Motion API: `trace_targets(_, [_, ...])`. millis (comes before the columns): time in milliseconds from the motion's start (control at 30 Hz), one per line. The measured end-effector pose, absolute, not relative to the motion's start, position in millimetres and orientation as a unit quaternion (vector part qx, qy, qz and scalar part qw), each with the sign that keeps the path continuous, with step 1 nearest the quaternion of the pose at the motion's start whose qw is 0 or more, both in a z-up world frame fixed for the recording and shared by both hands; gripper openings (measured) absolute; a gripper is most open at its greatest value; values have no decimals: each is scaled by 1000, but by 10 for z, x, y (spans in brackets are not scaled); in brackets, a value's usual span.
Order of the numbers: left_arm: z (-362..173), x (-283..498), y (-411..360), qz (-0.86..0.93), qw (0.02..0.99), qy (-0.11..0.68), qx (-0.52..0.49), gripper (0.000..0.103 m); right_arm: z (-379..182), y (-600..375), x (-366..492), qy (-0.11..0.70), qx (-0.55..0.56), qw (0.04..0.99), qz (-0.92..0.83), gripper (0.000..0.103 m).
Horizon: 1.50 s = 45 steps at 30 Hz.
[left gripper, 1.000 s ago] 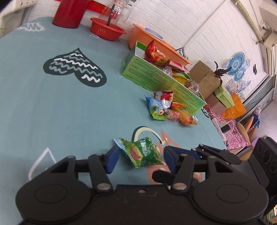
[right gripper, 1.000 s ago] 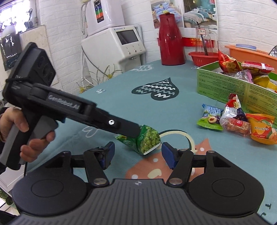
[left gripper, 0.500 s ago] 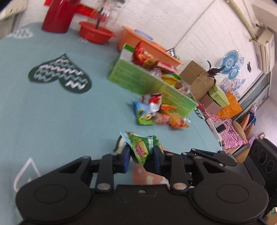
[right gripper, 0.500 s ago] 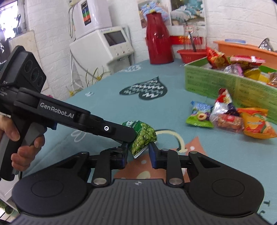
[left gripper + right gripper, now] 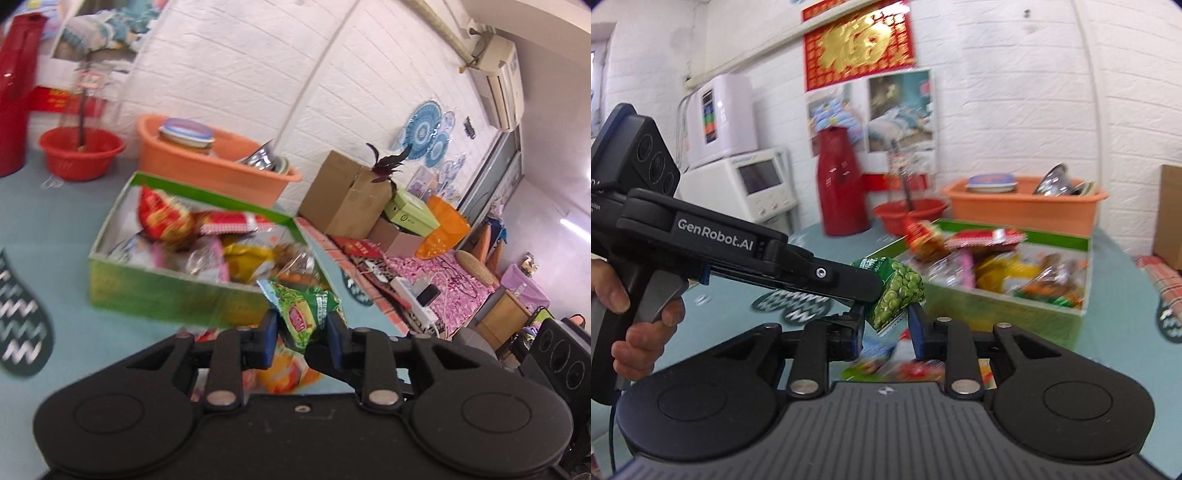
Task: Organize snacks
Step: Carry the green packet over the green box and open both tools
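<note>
The left tool (image 5: 301, 338) is clamped on a green pea packet (image 5: 303, 310), its two blue pads pressed against the packet's sides, and the packet hangs clear of the table (image 5: 55, 229). In the right wrist view the same packet (image 5: 895, 295) shows between the pads of the right tool (image 5: 886, 330) as well, with the left tool's long black finger reaching in from 9 o'clock and covering the packet's left edge. Whether the right tool's pads actually press on the packet cannot be told; they stand close on either side of its lower corner.

The green cardboard box (image 5: 159, 291) lies on the teal table just beyond the packet, toward 11 o'clock in the left wrist view, and it is piled with wrapped snacks, a red bag (image 5: 162, 218) standing highest at its far end. A few loose snack packets (image 5: 886, 365) lie blurred on the table below the tools, near the box's front wall.

Behind the box, at 12 o'clock, sits an orange tub (image 5: 207, 162), and to its left a red bowl (image 5: 81, 151) and a red thermos (image 5: 842, 181). The person's left hand (image 5: 639, 314) grips the left tool's handle at 9 o'clock in the right wrist view.
</note>
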<state>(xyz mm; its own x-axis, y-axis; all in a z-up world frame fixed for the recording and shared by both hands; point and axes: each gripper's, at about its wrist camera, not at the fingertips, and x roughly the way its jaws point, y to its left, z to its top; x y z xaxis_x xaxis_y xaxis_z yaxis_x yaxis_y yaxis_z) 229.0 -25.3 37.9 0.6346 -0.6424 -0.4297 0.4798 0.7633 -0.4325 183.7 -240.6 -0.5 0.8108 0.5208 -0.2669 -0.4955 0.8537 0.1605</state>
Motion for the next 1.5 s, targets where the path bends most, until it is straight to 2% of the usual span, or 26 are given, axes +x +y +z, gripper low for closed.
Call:
trace_targets(300, [311, 2998, -688, -329, 890, 283, -137, 26, -92, -2776, 2438, 142, 84, 961, 224, 46])
trace_targets(600, [194, 3407, -768, -320, 891, 292, -137, 26, -241, -2856, 2793, 140, 85, 964, 210, 46])
trace_targets(633, [178, 3422, -772, -315, 894, 291, -133, 36, -262, -2854, 2827, 140, 84, 964, 208, 47])
trace_targets(667, [163, 3423, -770, -309, 896, 290, -130, 54, -285, -2847, 2854, 143, 82, 965, 205, 53])
trace_targets(700, [148, 3412, -765, -305, 899, 288, -128, 68, -307, -2838, 2868, 143, 79, 965, 203, 55])
trace_targets(733, [139, 3395, -755, -300, 901, 285, -128, 101, -330, -2832, 2864, 142, 75, 965, 207, 58])
trace_targets(767, [134, 3367, -742, -293, 905, 281, -127, 103, -345, -2823, 2853, 141, 70, 965, 211, 74])
trace_targets(800, [132, 3329, -723, -285, 909, 276, -124, 103, -355, -2816, 2831, 137, 65, 966, 211, 102])
trace_targets(1233, [379, 2828, -518, -253, 924, 258, -123, 103, -179, -2790, 2388, 114, 52, 969, 212, 103])
trace_targets(1500, [330, 2394, -406, -239, 923, 274, -122, 103, -215, -2745, 1990, 150, 50, 963, 219, 103])
